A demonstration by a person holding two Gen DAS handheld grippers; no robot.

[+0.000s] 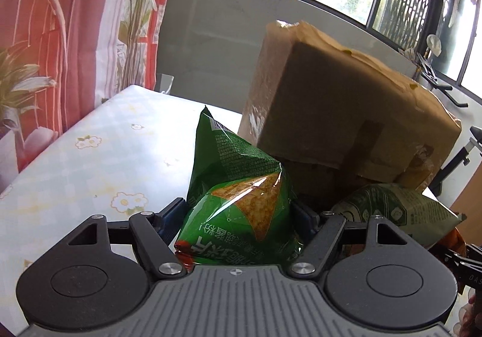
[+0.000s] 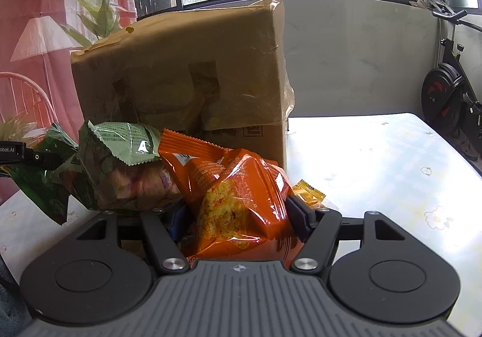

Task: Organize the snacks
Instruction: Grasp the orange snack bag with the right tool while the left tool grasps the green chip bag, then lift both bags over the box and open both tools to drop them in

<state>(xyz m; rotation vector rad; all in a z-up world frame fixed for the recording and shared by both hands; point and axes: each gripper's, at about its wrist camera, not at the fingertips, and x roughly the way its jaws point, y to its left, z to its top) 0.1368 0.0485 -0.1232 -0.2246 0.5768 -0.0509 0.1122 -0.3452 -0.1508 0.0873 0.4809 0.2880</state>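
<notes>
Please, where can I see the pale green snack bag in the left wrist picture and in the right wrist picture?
Left wrist view: the pale green snack bag lies at lower right, below the cardboard box.
Right wrist view: the pale green snack bag lies at centre left, beside the orange snack bag.
Shared landmark: the cardboard box, standing right behind the bags in both.

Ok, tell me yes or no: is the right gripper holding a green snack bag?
No, the right gripper is clamped on an orange snack bag; the green snack bag sits in the left gripper.
</notes>
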